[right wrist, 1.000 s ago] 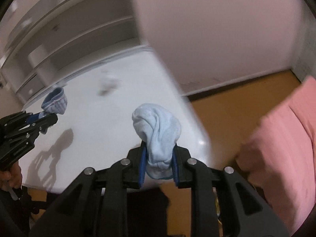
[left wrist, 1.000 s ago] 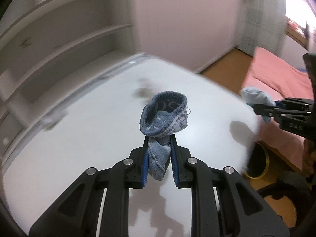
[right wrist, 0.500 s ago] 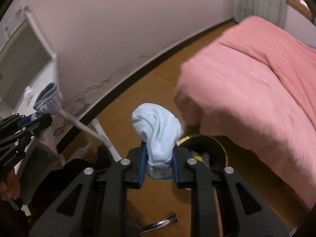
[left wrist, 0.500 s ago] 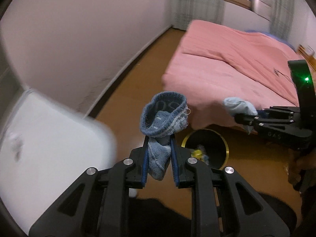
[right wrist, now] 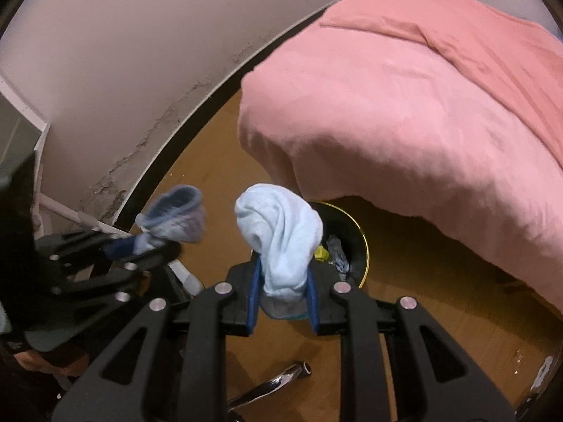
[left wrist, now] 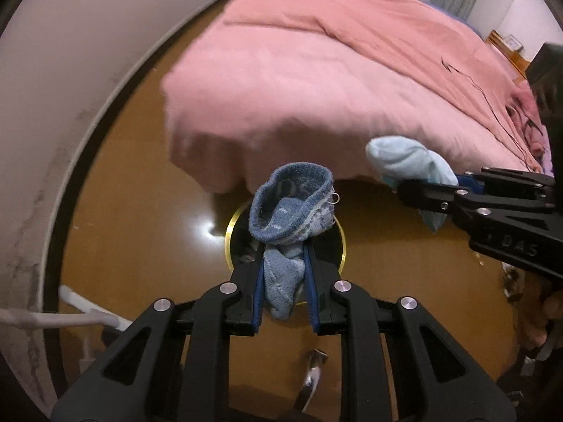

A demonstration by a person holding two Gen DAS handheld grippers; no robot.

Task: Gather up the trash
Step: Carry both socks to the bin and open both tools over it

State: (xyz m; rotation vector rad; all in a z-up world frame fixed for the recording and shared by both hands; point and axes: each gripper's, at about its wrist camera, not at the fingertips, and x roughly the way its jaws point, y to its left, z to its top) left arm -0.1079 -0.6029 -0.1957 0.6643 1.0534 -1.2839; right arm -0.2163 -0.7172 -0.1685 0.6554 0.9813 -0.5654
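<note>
Now, from the left wrist: left gripper (left wrist: 283,283) clenching a soft, light dark-blue terry sock (left wrist: 290,211) by its toe, cuff flopping above the gold-rimmed black bin (left wrist: 230,227).

From the right wrist: right gripper (right wrist: 281,290) pinching a limp, fluffy pale-blue sock (right wrist: 279,235), hanging beside the bin near the pink bedspread (right wrist: 422,105).

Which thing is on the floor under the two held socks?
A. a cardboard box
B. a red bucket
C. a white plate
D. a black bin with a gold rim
D: the black bin with a gold rim stands by the pink bed, below the dark blue sock and the light blue sock.
</note>
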